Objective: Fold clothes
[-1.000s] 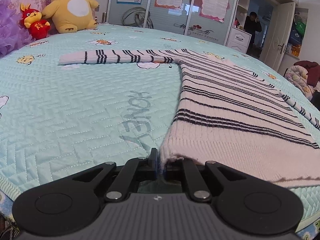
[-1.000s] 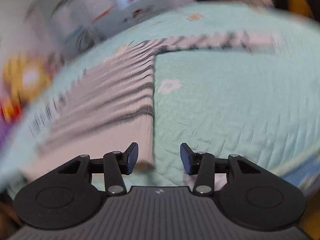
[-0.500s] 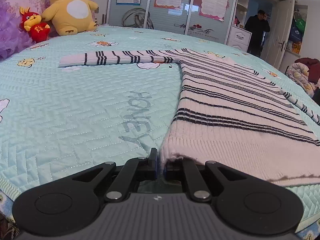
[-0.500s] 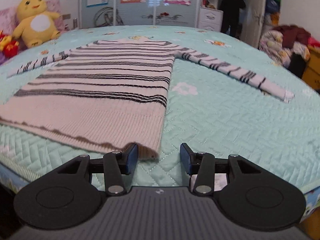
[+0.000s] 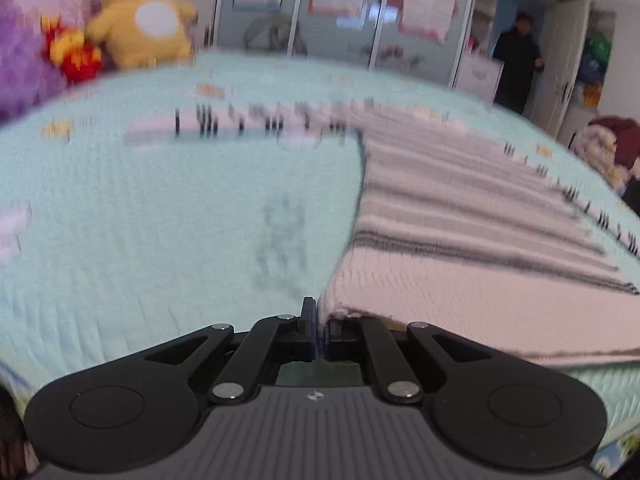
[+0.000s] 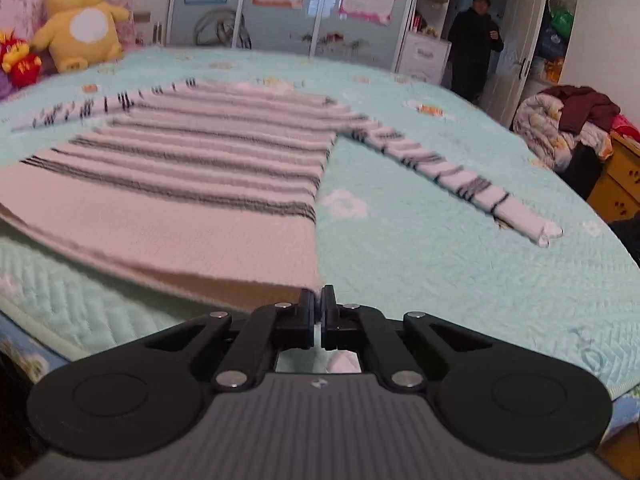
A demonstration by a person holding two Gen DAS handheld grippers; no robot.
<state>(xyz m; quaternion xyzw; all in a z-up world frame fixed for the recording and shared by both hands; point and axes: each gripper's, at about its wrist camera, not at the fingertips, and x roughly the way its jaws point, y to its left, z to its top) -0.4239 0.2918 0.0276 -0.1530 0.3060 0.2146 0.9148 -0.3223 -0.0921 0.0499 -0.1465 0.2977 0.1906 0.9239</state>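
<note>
Lying flat on the mint quilted bed [image 6: 440, 264], your cream sweater [image 6: 192, 184] with dark stripes has both sleeves spread; your left gripper [image 5: 320, 322] and right gripper [image 6: 319, 308], which just closed, pinch its hem corners.

Aqua quilted bed [image 6: 440, 264] fronts a poster-covered wardrobe [image 6: 280, 8] and an open door [image 6: 520, 48].

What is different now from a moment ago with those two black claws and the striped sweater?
The right gripper has just closed its jaws, which stood apart beside the sweater, onto the hem's right corner. The left gripper was already shut on the hem's left corner and has not let go. The sweater lies flat on the bed as before, sleeves spread.
</note>
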